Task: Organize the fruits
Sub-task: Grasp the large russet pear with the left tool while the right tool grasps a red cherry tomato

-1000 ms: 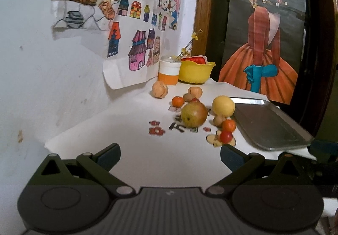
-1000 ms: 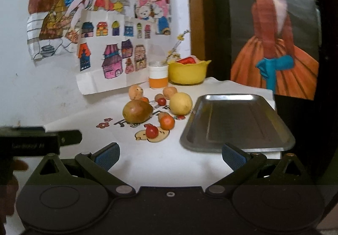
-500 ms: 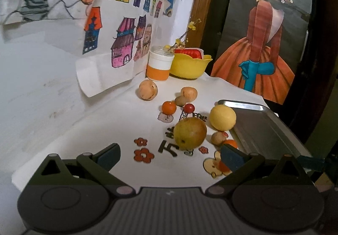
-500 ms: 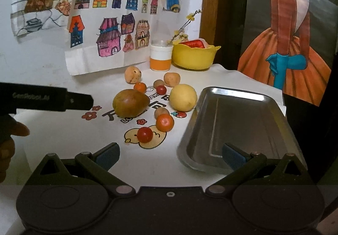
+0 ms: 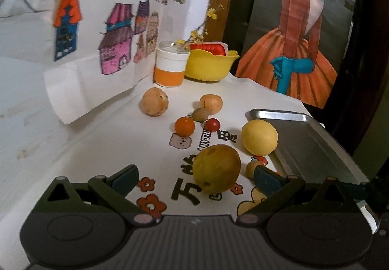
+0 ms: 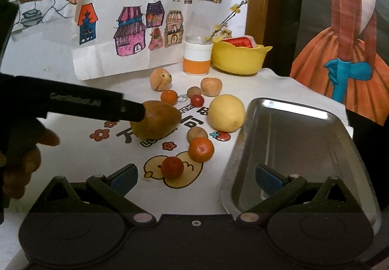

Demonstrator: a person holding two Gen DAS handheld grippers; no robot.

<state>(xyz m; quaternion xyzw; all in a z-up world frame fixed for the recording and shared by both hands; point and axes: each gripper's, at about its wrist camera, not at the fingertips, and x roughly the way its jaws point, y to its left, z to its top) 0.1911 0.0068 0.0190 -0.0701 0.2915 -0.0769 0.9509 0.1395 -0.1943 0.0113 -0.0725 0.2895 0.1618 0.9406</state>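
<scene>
1. Left gripper [image 5: 195, 176]: I recorded its jaws spread wide and holding nothing. The large brownish-yellow pear [image 5: 217, 169] sat between the fingertips, nearer the right-hand pad than the left, not yet touched as far as I could tell.
2. Right gripper [image 6: 195, 176]: jaws likewise wide and empty, the right-hand fingertip hanging over the near end of the steel tray [image 6: 321, 124], the left-hand one over the printed tablecloth [image 6: 73, 148].
3. Fruits, all loose on the cloth and none in the tray: the pear; a yellow lemon [image 6: 226, 113] ahead of the left jaws and to their right, just beside the tray rim; a small brown fruit [image 6: 196, 133] and a mandarin [image 6: 201, 149] near the pear; a red cherry tomato [image 6: 172, 167] close ahead of the right gripper's left fingertip.
4. Risk, off-centre closing: I judged that the nearer pad would meet the pear first and push it sideways (a round, smooth body rolls readily).
5. Risk, neighbours: the small brown fruit lay right at the left gripper's right-hand finger [image 5: 266, 178]; closing or advancing could nudge it and the mandarin, partly hidden behind that finger.
6. Risk, grip: a shallow pinch on the pear's tapering end might let it squirt forward towards the lemon.
7. Risk, crowding: both tools worked near the tray's front edge and could collide.
</scene>
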